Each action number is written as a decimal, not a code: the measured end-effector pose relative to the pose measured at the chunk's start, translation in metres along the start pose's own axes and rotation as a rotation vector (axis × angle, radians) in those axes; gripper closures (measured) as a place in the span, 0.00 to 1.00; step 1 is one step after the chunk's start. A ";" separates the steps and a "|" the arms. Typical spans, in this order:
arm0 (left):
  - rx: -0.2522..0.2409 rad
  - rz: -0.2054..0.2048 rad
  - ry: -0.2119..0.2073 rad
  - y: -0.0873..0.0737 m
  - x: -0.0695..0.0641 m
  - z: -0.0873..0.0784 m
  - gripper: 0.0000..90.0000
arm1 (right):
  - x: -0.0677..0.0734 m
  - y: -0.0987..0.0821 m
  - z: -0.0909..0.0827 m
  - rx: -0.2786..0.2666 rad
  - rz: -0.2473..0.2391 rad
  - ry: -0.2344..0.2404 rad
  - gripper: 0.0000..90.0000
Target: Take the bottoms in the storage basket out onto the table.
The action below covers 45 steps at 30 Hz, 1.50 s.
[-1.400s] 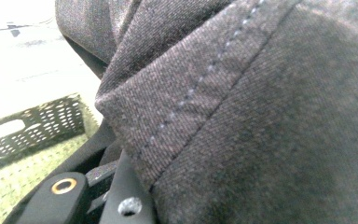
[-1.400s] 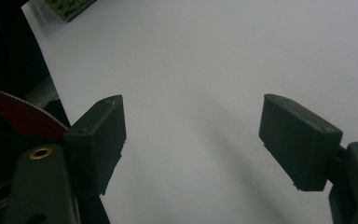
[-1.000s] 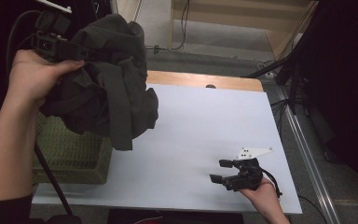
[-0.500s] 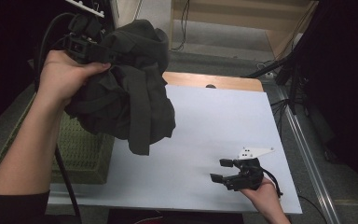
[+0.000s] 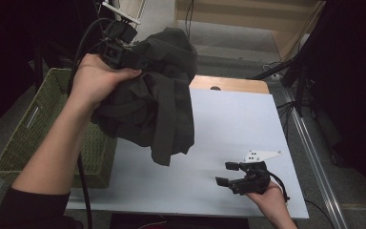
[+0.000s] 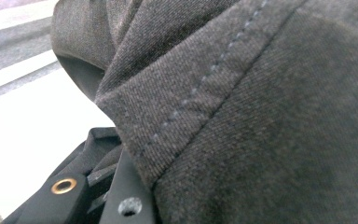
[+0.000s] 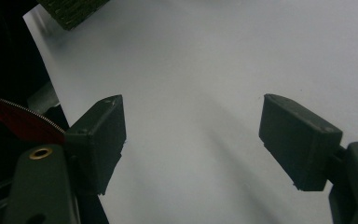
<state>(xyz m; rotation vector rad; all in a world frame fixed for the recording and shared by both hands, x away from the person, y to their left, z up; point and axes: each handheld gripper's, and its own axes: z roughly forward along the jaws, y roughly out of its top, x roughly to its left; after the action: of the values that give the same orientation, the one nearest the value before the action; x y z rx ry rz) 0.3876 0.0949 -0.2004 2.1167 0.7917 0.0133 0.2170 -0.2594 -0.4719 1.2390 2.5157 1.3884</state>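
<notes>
High view showed our left tool (image 5: 124, 50) pinching the dark garment (image 5: 157, 109), bunched in the air above the white desk (image 5: 238, 124), just right of the green basket (image 5: 28, 138). Our right tool (image 5: 231, 174) waited near the front edge, spread and empty. We judged the lift done; laying it out remained.

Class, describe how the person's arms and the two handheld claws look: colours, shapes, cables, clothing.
Both claws are black. The left claw trails a thick black cable and carries a pale plate on top; the right claw has blocky rectangular pads, brass-ringed rivets and a pale three-cornered plate. A dark sleeve covers the left upper forearm.
</notes>
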 end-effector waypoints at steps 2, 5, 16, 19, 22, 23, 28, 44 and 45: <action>0.000 0.002 -0.003 0.001 -0.002 0.003 0.76 | 0.000 0.000 0.000 0.000 0.003 0.000 0.24; 0.006 0.012 -0.022 0.005 -0.009 0.014 0.76 | -0.001 0.000 -0.001 -0.001 -0.003 -0.004 0.24; 0.011 0.035 -0.080 0.009 -0.029 0.058 0.76 | -0.002 0.000 -0.003 -0.016 0.008 -0.008 0.24; 0.003 0.036 -0.091 0.005 -0.033 0.072 0.76 | -0.002 -0.001 -0.004 -0.021 0.011 -0.010 0.24; 0.001 0.030 -0.089 -0.004 -0.033 0.088 0.76 | -0.003 -0.001 -0.005 -0.025 0.009 -0.014 0.24; 0.005 0.029 -0.097 -0.007 -0.033 0.094 0.76 | -0.003 -0.001 -0.006 -0.025 0.015 -0.015 0.24; 0.014 0.030 -0.080 -0.022 -0.033 0.119 0.75 | -0.004 -0.001 -0.008 -0.035 0.017 -0.027 0.24; -0.022 0.034 -0.025 -0.077 -0.015 0.164 0.70 | -0.009 -0.003 -0.011 -0.031 0.026 -0.061 0.24; -0.020 0.039 -0.017 -0.080 -0.014 0.166 0.70 | -0.009 -0.003 -0.011 -0.031 0.026 -0.061 0.24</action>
<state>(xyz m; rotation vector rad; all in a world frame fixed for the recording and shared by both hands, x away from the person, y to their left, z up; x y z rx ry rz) 0.3801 0.0029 -0.3601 2.1105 0.7372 0.0235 0.2172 -0.2734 -0.4705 1.2923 2.4372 1.3673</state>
